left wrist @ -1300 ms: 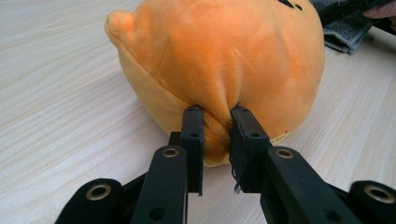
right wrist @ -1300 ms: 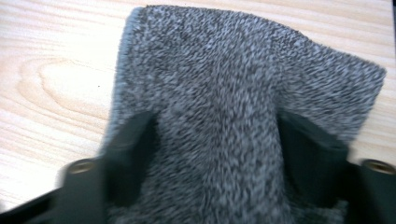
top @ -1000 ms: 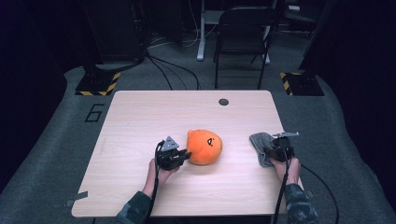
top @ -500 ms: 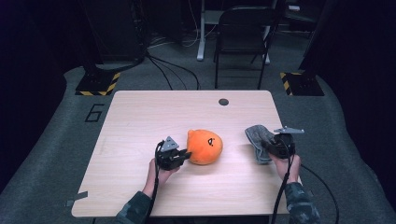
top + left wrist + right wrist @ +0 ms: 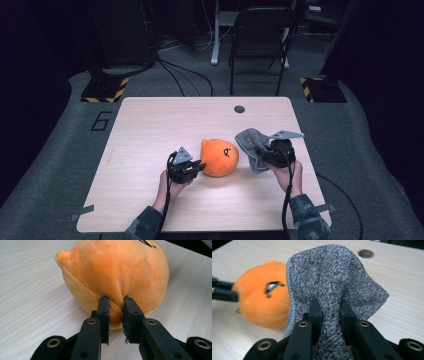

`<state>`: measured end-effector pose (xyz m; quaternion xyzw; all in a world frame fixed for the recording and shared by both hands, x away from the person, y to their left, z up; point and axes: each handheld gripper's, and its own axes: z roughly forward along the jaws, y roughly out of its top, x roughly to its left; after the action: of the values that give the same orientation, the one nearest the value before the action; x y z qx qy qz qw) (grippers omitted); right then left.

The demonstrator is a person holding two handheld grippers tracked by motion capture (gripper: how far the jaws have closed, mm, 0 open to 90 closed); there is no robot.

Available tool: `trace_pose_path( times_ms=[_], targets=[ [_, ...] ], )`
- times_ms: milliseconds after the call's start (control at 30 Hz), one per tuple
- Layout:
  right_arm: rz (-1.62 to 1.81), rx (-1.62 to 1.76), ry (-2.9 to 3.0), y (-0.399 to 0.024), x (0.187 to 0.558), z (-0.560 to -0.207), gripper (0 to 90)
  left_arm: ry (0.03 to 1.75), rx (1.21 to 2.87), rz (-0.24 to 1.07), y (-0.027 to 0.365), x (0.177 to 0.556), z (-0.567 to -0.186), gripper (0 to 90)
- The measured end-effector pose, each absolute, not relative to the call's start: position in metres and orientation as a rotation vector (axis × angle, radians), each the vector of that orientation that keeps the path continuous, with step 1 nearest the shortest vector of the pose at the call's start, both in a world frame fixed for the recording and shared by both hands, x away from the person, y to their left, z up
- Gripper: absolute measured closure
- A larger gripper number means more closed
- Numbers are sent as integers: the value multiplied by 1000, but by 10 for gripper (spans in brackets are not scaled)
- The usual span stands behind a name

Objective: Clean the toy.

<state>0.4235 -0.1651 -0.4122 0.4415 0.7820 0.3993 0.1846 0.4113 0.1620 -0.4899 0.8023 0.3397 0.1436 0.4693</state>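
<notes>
Two grips: the left gripper (image 5: 115, 305) has its jaws clamped on the orange plush (image 5: 220, 156) mid-surface (black face marks, no readable label), the right gripper (image 5: 329, 307) pinches the grey towel (image 5: 332, 287) beside it.

— What sort of place is this?

— A lab or recording studio, I'd say. A lone wooden table (image 5: 150, 130) stands on grey carpet (image 5: 55, 170) in a dark room.

— What else points that way?

— A big number six (image 5: 101, 121) marked on the floor, yellow-and-black striped plates (image 5: 105, 89) at stand feet, loose cables (image 5: 185, 75) running back, and a folding chair (image 5: 260, 35) behind.
</notes>
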Motion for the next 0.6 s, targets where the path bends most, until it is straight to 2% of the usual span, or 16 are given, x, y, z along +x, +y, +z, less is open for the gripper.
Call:
trace_pose_path(
  times_ms=[233, 600],
  targets=[
    [1132, 1105, 2286, -122, 418, -399, 764, 835, 1956, 348, 163, 411, -491, 770],
    [1145, 977, 2372, -61, 423, -404, 761, 801, 1954, 385, 161, 407, -490, 783]
  ],
)
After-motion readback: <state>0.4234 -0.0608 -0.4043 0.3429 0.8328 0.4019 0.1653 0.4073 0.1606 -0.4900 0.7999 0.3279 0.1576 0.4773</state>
